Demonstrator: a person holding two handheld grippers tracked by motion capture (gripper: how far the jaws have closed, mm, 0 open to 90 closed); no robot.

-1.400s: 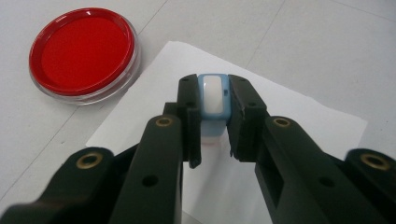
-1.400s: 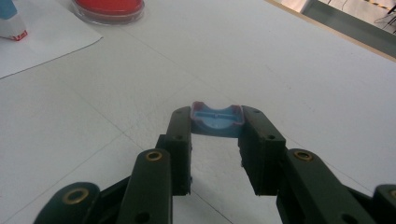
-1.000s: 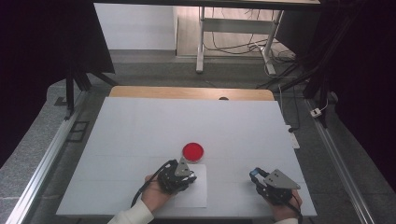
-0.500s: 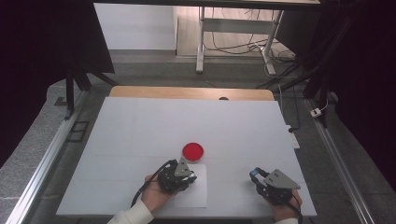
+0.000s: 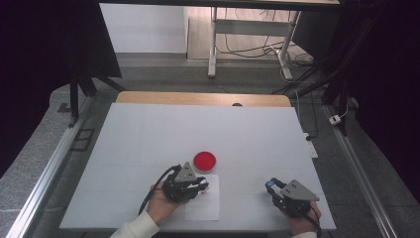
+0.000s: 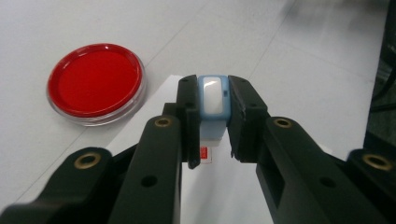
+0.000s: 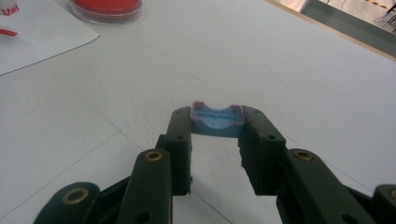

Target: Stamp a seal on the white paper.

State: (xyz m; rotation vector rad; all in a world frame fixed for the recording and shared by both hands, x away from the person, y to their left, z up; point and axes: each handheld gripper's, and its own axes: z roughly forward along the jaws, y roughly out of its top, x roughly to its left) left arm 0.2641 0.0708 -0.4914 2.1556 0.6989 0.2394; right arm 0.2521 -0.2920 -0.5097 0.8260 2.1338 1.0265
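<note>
With the white table (image 5: pixel 148 139) so bare, the sheet of paper (image 5: pixel 208 208) near its front edge could skid and smear if the left gripper (image 6: pixel 212 140), clamped on the blue-and-white stamp (image 6: pixel 213 100) right of the red ink pad (image 6: pixel 95 81), presses askew, while the right gripper (image 7: pixel 215 140) pinches the stamp's blue cap (image 7: pixel 217 120) and might drop it.

Claw (image 7: pixel 215 128) grips blue cap (image 7: pixel 216 122) (tabletop).
</note>
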